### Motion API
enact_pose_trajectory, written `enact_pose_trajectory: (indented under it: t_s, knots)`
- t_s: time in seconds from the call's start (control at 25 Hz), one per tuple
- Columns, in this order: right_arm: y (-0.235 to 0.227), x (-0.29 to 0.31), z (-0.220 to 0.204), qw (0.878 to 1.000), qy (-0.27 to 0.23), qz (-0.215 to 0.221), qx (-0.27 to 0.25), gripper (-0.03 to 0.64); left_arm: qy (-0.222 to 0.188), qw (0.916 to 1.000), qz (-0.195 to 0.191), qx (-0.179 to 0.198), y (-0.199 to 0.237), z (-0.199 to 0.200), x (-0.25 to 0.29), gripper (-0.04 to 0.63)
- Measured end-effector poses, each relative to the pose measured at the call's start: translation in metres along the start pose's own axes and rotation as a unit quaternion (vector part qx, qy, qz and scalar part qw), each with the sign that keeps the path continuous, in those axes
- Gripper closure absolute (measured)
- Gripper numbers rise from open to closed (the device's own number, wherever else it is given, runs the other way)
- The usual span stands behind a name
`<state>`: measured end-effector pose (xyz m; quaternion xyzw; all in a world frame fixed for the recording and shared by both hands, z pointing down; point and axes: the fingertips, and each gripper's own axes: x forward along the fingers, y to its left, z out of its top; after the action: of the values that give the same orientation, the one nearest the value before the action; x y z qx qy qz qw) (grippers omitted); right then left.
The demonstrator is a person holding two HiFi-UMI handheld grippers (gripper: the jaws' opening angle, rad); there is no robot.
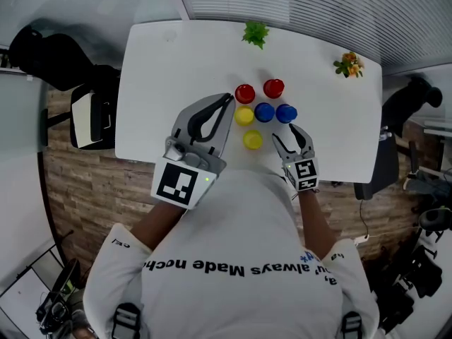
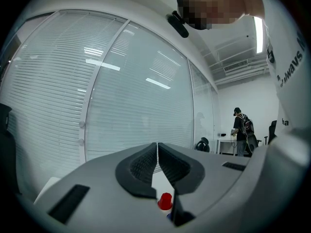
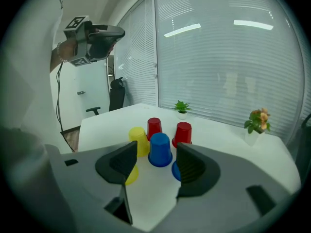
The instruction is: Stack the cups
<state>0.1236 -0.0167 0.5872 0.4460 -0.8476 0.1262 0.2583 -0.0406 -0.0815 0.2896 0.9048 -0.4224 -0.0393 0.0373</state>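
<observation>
Cups: six, upside down and unstacked, clustered on the white table (image 1: 162, 76); the reds stand farthest away.
Right gripper (image 3: 153, 165): jaws spread wide, empty, tilted downward; likely the nearer hand.
Key relation: blue cup (image 3: 160, 150) stands upright straight ahead, framed between those jaws, untouched.
Left gripper (image 2: 157, 160): jaws pressed together, empty, held level.
Views: left gripper view catches only one red cup (image 2: 165, 201); head view shows all six.

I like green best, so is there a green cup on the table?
No, the table holds only red cups, yellow cups and blue cups.
</observation>
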Motion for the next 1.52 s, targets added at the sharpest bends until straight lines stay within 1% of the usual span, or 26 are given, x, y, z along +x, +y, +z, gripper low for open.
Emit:
enact_pose_trajectory:
  t_s: [0.2,0.48,0.72,1.08,1.36,1.52]
  knots:
    - [0.03,0.006,0.012,0.999,-0.013,0.036,-0.005,0.353,0.0,1.0,-0.001,0.001,-0.001,0.002,-0.002,0.569]
    - [0.061,0.016,0.01,0.997,-0.012,0.079,-0.012,0.356,0.001,1.0,0.003,-0.001,0.001,-0.001,-0.006,0.569]
    - [0.078,0.025,0.005,0.994,-0.005,0.104,-0.019,0.354,0.004,1.0,0.007,0.0,0.002,-0.002,-0.012,0.569]
    - [0.092,0.037,-0.013,0.992,0.016,0.123,-0.034,0.353,0.007,0.9999,0.015,0.0,0.005,-0.004,-0.02,0.569]
    - [0.095,0.044,-0.025,0.991,0.03,0.124,-0.044,0.354,0.008,0.9998,0.019,-0.001,0.006,-0.005,-0.023,0.569]
    - [0.095,0.046,-0.028,0.991,0.031,0.124,-0.047,0.367,0.009,0.9998,0.02,-0.002,0.006,-0.005,-0.024,0.569]
